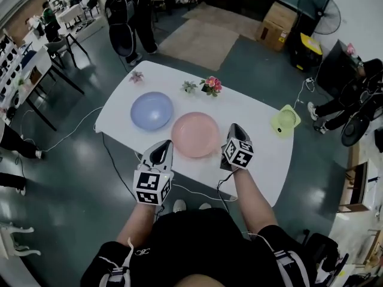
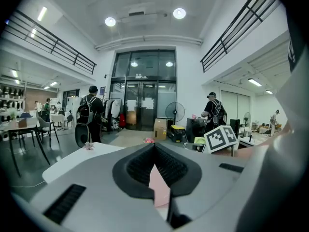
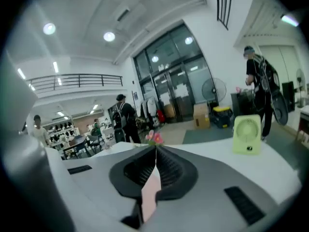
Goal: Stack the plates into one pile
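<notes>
On the white table [image 1: 257, 154] lie two plates side by side: a blue plate [image 1: 152, 110] at the left and a pink plate [image 1: 195, 134] nearer the front edge. My left gripper [image 1: 163, 145] hovers just off the pink plate's front-left rim, and my right gripper [image 1: 235, 127] just off its right rim. In the left gripper view the jaws [image 2: 154, 146] meet at their tips, with pink showing through the slit behind them. The right gripper view shows the same [image 3: 156, 149]. Neither gripper holds anything.
Pink flowers [image 1: 210, 85] and two smaller sprigs [image 1: 189, 86] [image 1: 136, 76] stand along the table's far edge. A small green fan [image 1: 285, 120] sits at the right end. A person with a backpack [image 1: 128, 17] stands beyond the table. Cables trail on the floor.
</notes>
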`<state>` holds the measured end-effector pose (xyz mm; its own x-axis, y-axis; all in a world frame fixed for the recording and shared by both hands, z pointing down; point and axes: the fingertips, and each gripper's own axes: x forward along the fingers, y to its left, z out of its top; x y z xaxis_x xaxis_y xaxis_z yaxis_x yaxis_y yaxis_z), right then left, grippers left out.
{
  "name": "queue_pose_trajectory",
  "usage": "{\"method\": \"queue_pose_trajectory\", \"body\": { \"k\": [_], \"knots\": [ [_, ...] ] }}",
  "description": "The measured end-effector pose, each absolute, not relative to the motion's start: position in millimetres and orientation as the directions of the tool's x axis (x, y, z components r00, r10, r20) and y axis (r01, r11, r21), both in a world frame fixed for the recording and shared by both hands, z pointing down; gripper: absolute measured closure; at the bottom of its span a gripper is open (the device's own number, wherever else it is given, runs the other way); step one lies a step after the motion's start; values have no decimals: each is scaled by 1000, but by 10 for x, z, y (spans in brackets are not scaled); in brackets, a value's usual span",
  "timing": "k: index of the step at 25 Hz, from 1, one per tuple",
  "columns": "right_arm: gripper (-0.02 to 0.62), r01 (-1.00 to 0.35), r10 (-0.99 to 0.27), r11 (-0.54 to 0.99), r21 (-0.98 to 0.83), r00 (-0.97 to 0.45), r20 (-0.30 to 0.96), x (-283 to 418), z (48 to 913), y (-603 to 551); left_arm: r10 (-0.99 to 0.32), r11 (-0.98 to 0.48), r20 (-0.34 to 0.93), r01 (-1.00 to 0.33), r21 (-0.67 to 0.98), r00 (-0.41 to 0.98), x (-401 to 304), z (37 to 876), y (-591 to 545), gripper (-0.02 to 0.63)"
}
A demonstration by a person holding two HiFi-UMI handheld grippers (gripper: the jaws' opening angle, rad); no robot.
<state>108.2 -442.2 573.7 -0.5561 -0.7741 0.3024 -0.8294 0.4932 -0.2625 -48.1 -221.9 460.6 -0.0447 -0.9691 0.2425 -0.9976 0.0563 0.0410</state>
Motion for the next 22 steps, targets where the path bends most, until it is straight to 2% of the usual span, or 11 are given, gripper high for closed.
{"method": "queue_pose_trajectory", "body": {
  "k": [4,7,15,22],
  "knots": [
    [580,-853,-854,510,-113,-518,59,1367,4837,-4154,-980,-14,197,-999,41,22,-278,4504,-2432,593],
    [580,-862,-865,502,-66,-501,-34,1564,4521,-3877,-982,-65,177,-997,36,71,-119,4448,-2567,592],
    [580,-862,-869,495,-110,-492,-57,1854,4457,-3823,-976,-111,187,-993,25,114,151,4475,-2847,593],
    [581,-855,-868,489,-172,-497,3,2033,4769,-3999,-964,-134,218,-987,86,150,399,4591,-3108,592]
  ]
}}
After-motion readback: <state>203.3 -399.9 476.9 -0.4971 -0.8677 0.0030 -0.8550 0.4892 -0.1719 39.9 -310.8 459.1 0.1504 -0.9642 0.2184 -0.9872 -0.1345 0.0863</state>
